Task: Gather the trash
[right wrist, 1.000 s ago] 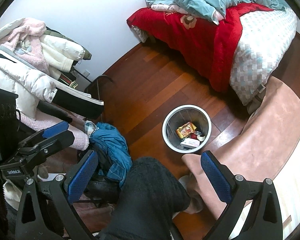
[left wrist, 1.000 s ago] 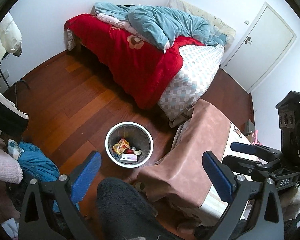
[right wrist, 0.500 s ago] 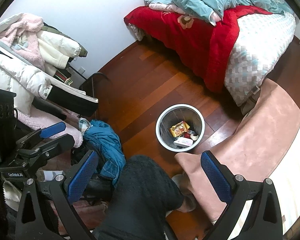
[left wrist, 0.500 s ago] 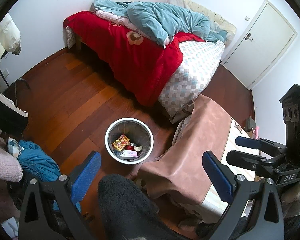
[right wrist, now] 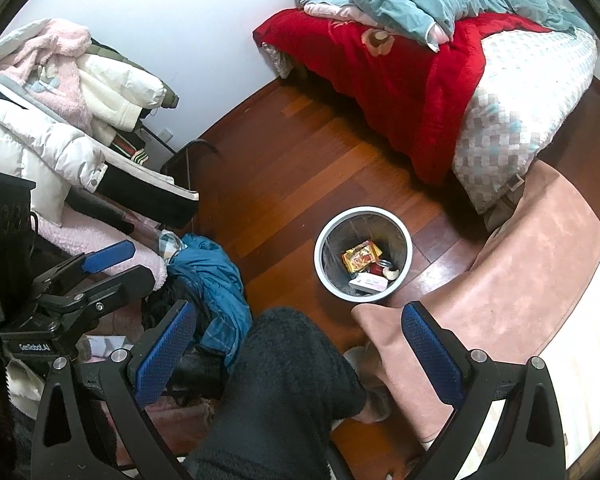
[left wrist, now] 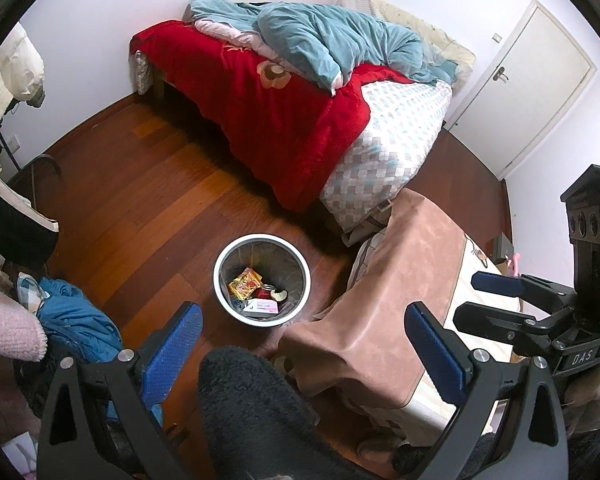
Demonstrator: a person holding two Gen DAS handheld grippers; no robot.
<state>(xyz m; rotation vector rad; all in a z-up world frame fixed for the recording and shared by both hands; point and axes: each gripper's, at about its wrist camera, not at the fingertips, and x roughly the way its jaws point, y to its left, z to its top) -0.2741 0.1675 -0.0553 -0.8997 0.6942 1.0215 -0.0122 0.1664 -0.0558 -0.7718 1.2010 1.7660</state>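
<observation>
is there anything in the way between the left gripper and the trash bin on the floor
Partly. The person's dark-clad knee rises between the fingers of the open left gripper, just below the trash bin. Beyond the knee, only bare wooden floor surrounds the bin. The pink-draped table stands close on its right.

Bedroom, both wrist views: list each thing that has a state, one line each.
Trash can: upright on the floor, partly filled.
Yellow wrapper: inside the can.
White box: inside the can.
Door: closed.
Bed: unmade.
Left gripper: open, empty.
Right gripper: open, empty.
</observation>
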